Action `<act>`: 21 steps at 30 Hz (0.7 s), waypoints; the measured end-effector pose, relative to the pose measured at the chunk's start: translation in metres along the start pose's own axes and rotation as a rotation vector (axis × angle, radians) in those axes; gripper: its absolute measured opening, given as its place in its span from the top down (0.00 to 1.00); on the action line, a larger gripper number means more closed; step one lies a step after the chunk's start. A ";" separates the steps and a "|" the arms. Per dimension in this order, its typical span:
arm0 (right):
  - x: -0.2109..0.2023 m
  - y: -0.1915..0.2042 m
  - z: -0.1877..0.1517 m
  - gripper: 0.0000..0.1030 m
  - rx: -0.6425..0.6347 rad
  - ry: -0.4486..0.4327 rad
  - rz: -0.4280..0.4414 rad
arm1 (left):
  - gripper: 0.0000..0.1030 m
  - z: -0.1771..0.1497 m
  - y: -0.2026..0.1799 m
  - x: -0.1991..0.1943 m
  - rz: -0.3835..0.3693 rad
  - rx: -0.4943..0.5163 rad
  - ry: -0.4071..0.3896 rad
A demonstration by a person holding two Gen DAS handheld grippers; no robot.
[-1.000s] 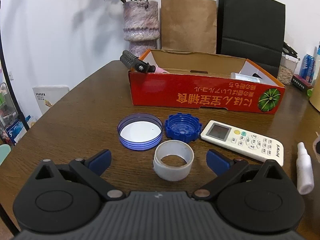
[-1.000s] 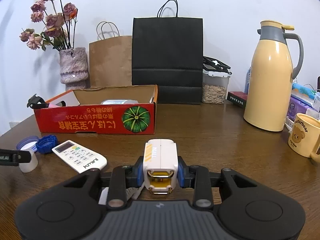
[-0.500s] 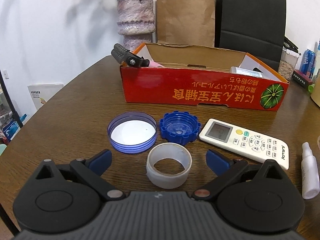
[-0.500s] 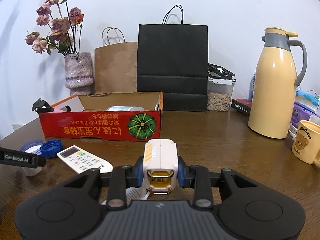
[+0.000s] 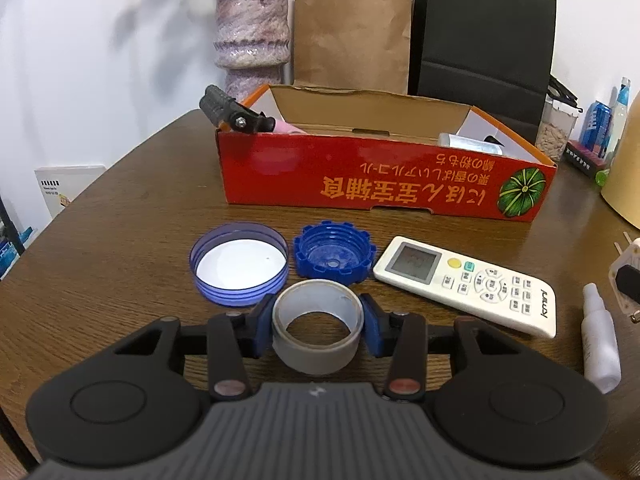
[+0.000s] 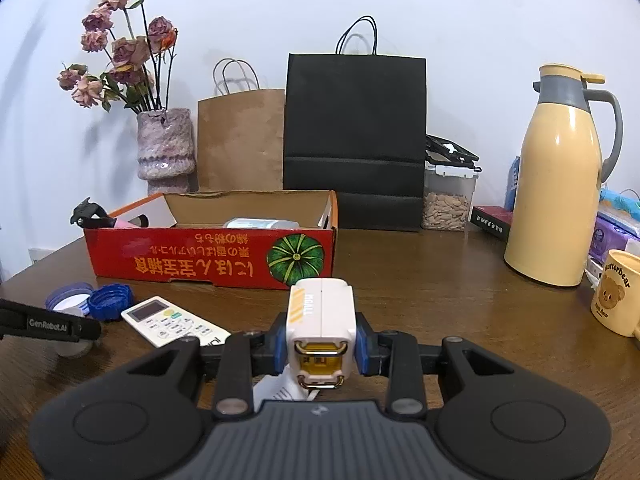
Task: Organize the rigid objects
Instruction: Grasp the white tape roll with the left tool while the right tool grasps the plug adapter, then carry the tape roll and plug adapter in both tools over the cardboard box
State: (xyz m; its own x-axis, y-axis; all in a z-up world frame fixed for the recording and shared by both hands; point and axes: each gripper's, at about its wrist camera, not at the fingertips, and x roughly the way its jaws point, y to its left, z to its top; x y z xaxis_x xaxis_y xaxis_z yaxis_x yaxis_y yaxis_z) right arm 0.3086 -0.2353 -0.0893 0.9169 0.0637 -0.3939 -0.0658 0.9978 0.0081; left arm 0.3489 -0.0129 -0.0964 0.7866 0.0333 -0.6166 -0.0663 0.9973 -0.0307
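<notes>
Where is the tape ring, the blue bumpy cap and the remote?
tape ring (image 5: 316, 356): left wrist view, on its grey outer wall at the front.
blue bumpy cap (image 5: 334, 254): left wrist view, inside its hollow.
remote (image 5: 416, 261): left wrist view, on its little screen.

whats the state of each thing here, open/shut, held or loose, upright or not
left hand-held gripper: just closed on the grey tape roll
right hand-held gripper: shut on white and yellow plug adapter
red cardboard box: open-topped, items inside
blue ridged bottle cap: loose, upturned
white remote control: loose, face up
yellow thermos jug: upright, lid shut
</notes>
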 end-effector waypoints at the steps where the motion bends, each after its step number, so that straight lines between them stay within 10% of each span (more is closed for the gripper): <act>1: 0.000 0.001 0.000 0.70 -0.002 -0.003 0.001 | 0.56 0.000 0.000 0.000 -0.002 -0.001 -0.001; 21: -0.007 0.018 0.009 0.70 -0.016 -0.059 0.041 | 0.56 0.007 -0.008 -0.021 -0.015 0.036 -0.063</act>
State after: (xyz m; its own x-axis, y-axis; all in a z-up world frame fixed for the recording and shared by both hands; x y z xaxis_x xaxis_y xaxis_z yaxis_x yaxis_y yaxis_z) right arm 0.3044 -0.2177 -0.0783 0.9348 0.1063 -0.3388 -0.1101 0.9939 0.0080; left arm 0.3373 -0.0211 -0.0777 0.8245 0.0210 -0.5655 -0.0328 0.9994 -0.0107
